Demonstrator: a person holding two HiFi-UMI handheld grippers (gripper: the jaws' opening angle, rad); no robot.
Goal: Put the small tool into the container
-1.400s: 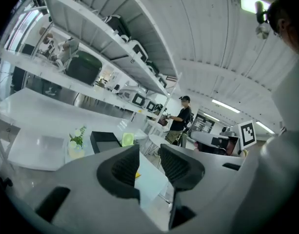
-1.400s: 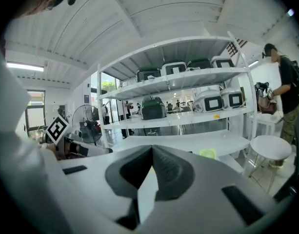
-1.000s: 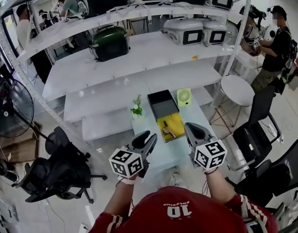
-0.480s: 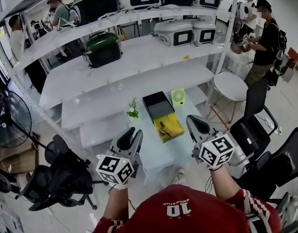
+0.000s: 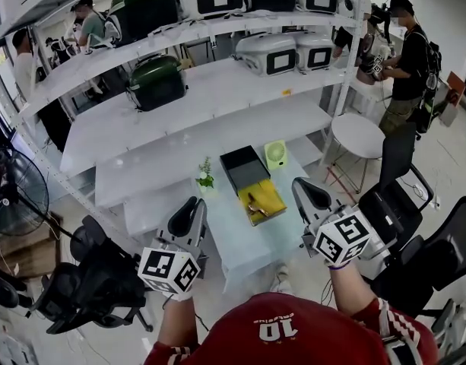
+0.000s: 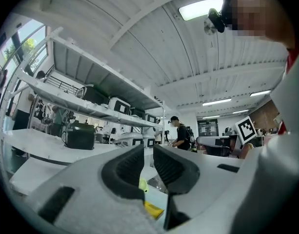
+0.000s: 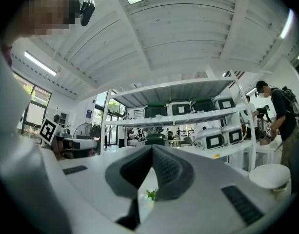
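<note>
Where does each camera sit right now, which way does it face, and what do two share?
Head view: on the person's head, steeply down onto the small white table; red shirt, left gripper and right gripper show.
Left gripper view: rides that gripper, roughly level towards the white shelf rack; own jaws, just closing, narrowly apart, nothing between.
Right gripper view: same, facing the rack; own jaws meet, empty.
Shared: both gripper views see the dark green case.

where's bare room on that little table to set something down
Bare: the near end of the table, on your side of the yellow tray, and the strip left of that tray, below the plant. Crowded: the far end, where plant, black box and green fan stand close together.
</note>
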